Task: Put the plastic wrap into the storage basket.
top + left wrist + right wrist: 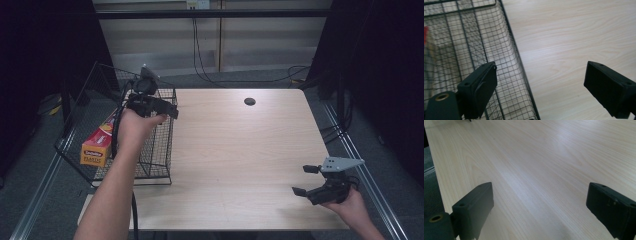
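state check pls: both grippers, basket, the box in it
left gripper: jaws wide apart, nothing between them, over the basket's right rim
right gripper: open, empty, low over the table
wire basket: upright at the table's left edge, holding one box
orange box: lying inside the basket, untouched

Looks like a lab or recording booth rather than a home. Bare pale wooden table (240, 150) with a cable hole (249, 101), hemmed by black curtains (385, 60); loose cables (210, 75) trailing over grey carpet (240, 77), metal rails (360, 160) along both sides.
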### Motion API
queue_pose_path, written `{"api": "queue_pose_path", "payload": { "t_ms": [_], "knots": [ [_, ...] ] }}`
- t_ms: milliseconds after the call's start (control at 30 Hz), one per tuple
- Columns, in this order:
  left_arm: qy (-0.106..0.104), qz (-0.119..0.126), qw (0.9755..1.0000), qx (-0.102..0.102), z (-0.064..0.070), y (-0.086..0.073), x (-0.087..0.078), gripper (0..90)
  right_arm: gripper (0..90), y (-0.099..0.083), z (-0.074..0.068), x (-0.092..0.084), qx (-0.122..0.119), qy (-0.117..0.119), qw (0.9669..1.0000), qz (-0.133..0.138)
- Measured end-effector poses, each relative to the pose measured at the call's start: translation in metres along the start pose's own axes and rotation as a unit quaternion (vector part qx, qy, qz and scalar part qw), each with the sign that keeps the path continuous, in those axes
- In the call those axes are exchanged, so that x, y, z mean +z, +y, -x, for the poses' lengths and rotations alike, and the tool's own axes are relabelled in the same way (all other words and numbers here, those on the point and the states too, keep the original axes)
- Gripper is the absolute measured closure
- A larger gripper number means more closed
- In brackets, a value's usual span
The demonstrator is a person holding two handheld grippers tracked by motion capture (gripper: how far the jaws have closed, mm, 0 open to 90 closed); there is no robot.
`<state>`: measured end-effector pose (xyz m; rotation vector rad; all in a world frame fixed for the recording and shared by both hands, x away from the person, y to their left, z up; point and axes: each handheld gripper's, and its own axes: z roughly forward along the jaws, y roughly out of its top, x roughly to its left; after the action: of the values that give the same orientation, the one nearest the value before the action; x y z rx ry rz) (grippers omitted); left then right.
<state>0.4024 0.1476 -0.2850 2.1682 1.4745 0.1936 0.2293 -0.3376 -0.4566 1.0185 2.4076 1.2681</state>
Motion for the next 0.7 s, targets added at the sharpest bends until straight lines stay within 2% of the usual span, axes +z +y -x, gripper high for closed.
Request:
{"api": "queue_pose_path", "payload": {
  "t_ms": [67, 100, 167, 700],
  "knots": [
    [-0.006, 0.001, 1.0, 0.002, 0.003, -0.001, 0.004, 10.8, 7.5, 0.0, 0.0, 0.0, -0.001, -0.003, 1.0, 0.0],
    [-0.015, 0.007, 0.9998, 0.007, 0.007, -0.003, 0.007, 10.9, 7.5, 0.0, 0.0, 0.001, -0.001, -0.002, 1.0, -0.001],
    [-0.022, 0.004, 0.9996, 0.017, 0.009, -0.004, 0.01, 10.6, 7.5, 0.0, 0.0, 0.001, -0.001, -0.004, 1.0, -0.001],
    [-0.056, 0.007, 0.9974, 0.045, 0.025, -0.018, 0.03, 10.3, 7.4, 0.0, 0.0, 0.001, -0.002, -0.002, 1.0, -0.002]
  ]
}}
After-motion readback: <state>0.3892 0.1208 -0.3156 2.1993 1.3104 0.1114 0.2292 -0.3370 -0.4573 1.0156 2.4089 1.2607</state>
